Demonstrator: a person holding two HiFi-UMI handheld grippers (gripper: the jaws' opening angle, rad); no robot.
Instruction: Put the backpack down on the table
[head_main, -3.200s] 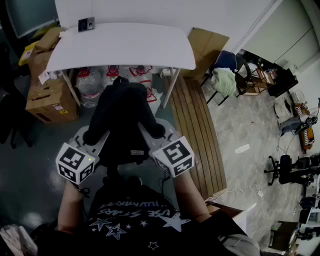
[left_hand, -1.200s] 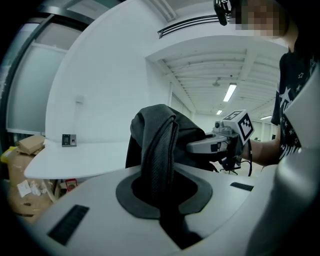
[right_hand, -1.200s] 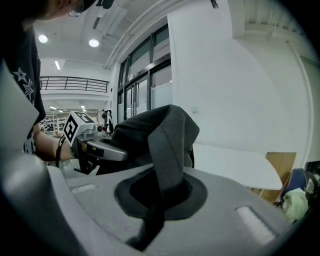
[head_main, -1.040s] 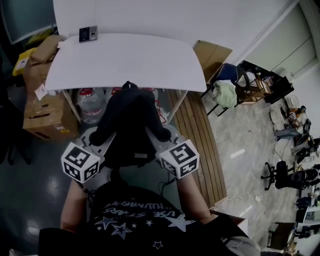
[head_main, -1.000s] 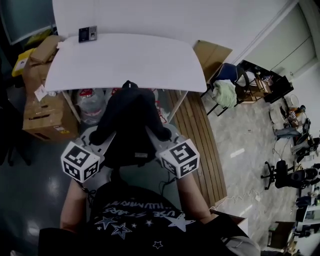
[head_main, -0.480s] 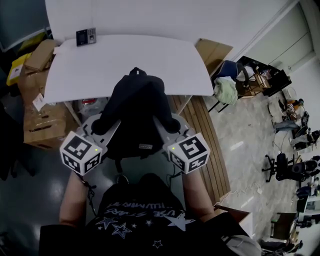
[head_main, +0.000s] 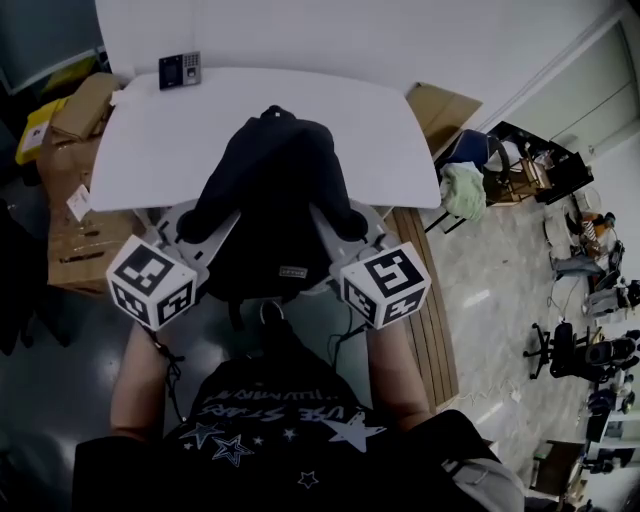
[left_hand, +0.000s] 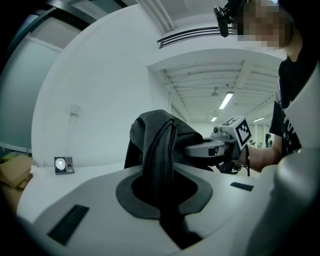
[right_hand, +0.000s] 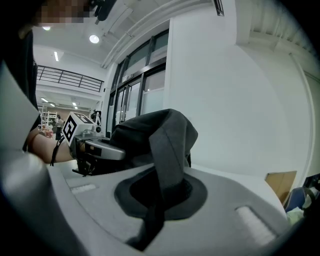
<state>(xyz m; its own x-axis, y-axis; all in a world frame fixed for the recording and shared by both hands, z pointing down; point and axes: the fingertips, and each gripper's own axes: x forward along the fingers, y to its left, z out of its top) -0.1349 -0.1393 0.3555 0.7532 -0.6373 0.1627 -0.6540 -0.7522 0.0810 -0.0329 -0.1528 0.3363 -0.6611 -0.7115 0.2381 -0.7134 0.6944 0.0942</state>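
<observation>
Over the white table (head_main: 150, 150), left gripper (left_hand: 162, 187) and right gripper (right_hand: 160, 192) fingers each clamp 1 strap (left_hand: 157, 150) (black) of the backpack (head_main: 275, 190).

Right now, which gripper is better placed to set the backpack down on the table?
Neither alone. The left gripper is shut on one strap, the right gripper on the other strap, and the backpack hangs between them over the near edge of the table. Lowering both together should keep it level.

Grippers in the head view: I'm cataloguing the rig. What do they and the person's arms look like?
Left gripper and right gripper have pale grey bodies, each with a white cube bearing black square markers. Thin black cables hang beneath them. The person wears a black short-sleeved T-shirt with white stars.
</observation>
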